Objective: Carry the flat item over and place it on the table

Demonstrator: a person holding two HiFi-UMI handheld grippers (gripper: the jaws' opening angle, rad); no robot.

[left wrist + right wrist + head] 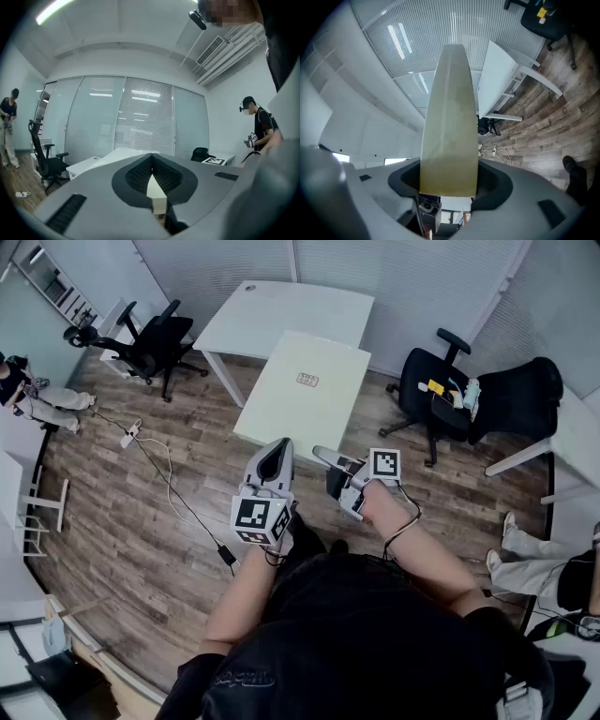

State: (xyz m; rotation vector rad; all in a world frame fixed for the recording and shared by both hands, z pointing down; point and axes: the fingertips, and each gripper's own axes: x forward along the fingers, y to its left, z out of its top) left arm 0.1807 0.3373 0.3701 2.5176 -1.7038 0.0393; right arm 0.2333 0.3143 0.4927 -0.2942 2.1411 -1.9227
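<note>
Carrying board: two grips share it — surface at 12 o'clock.
Left fingers: pinching its edge.
Right fingers: wide, clamping it.

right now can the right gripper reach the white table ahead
Probably not yet: the right gripper, shut on the flat panel, is well short of the white table, though only floor shows between.

black chair at left, cluttered chair at right, power strip on wood floor
</note>
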